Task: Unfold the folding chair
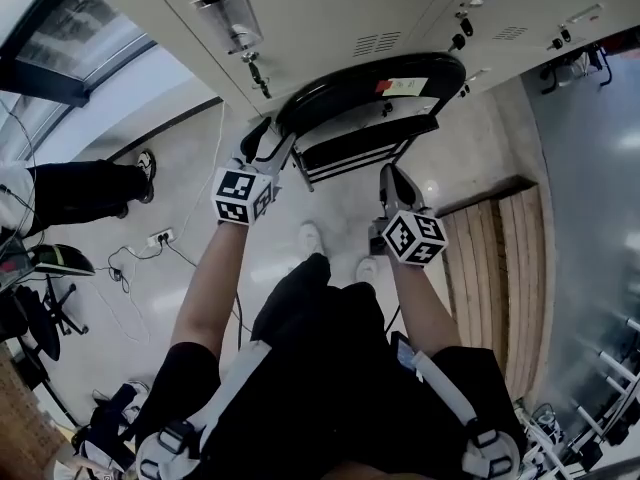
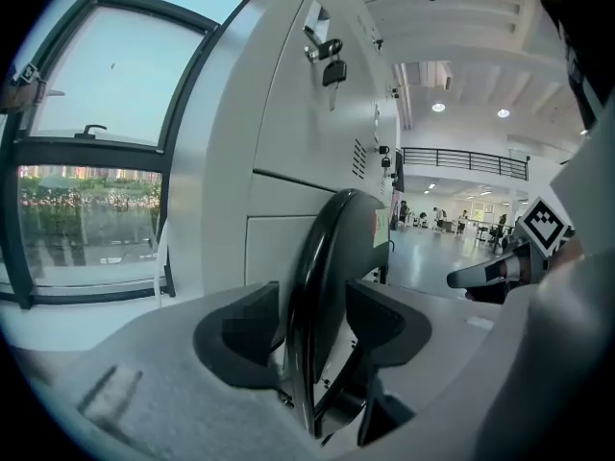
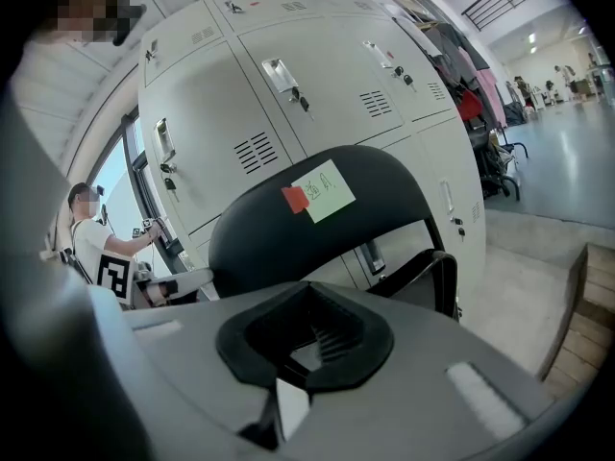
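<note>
Below our head camera, the folding chair [image 1: 370, 83] is standing just in front of grey lockers [image 1: 330, 8]. We are bringing our left tool [image 1: 268, 146] to its left edge and holding our right tool [image 1: 392, 183] near its lower frame. Along the left tool, we are seeing the jaws standing wide apart with the chair's dark rim between them, not pinched. Along the right tool, we are seeing the jaws pressed together on nothing, pointing at the backrest, which is carrying a pale note [image 3: 324, 190].
</note>
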`<action>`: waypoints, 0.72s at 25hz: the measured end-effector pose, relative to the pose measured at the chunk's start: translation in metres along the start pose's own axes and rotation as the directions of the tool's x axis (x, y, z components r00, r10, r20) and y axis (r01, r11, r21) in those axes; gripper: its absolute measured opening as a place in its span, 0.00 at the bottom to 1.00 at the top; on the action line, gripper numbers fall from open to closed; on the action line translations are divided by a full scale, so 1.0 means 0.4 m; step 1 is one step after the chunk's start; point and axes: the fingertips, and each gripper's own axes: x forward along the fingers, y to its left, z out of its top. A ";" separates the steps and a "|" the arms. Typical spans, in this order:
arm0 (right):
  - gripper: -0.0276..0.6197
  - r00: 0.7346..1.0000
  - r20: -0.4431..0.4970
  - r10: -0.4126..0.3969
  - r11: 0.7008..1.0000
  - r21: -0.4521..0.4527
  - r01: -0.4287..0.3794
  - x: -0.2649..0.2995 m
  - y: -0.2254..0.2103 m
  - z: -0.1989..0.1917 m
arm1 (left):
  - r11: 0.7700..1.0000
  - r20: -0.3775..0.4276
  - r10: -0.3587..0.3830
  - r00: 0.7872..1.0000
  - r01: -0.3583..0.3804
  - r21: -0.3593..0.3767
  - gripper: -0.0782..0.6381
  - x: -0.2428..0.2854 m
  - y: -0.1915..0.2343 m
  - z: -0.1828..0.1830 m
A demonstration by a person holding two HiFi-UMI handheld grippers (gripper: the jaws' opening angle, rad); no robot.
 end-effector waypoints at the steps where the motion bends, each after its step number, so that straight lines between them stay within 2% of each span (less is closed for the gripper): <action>1: 0.05 1.000 0.001 -0.001 1.000 0.006 0.001 0.000 0.004 -0.004 | 1.000 -0.014 -0.013 1.000 0.013 -0.003 0.42 0.010 0.003 -0.009; 6: 0.05 0.999 -0.018 -0.036 0.999 0.039 0.037 0.001 -0.020 -0.046 | 0.997 -0.057 -0.069 0.996 0.070 0.016 0.42 0.048 -0.005 -0.036; 11: 0.05 0.996 -0.054 -0.065 0.995 0.070 0.069 0.026 -0.041 -0.095 | 0.994 -0.052 -0.096 0.994 0.098 0.048 0.42 0.076 -0.010 -0.039; 14: 0.05 0.994 -0.084 -0.071 0.993 0.088 0.078 0.049 -0.037 -0.119 | 0.994 -0.037 -0.089 0.995 0.091 0.055 0.42 0.079 -0.011 -0.037; 15: 0.07 0.993 -0.096 -0.073 0.992 0.098 0.082 0.059 -0.035 -0.127 | 0.995 -0.031 -0.087 0.996 0.088 0.053 0.42 0.077 -0.011 -0.035; 16: 0.17 0.991 -0.109 -0.075 0.989 0.117 0.087 0.071 -0.034 -0.137 | 0.995 -0.027 -0.087 0.996 0.089 0.049 0.42 0.076 -0.011 -0.034; 18: 0.23 0.986 -0.138 -0.088 0.978 0.177 0.112 0.092 -0.040 -0.158 | 0.995 -0.029 -0.093 0.995 0.094 0.042 0.42 0.078 -0.013 -0.034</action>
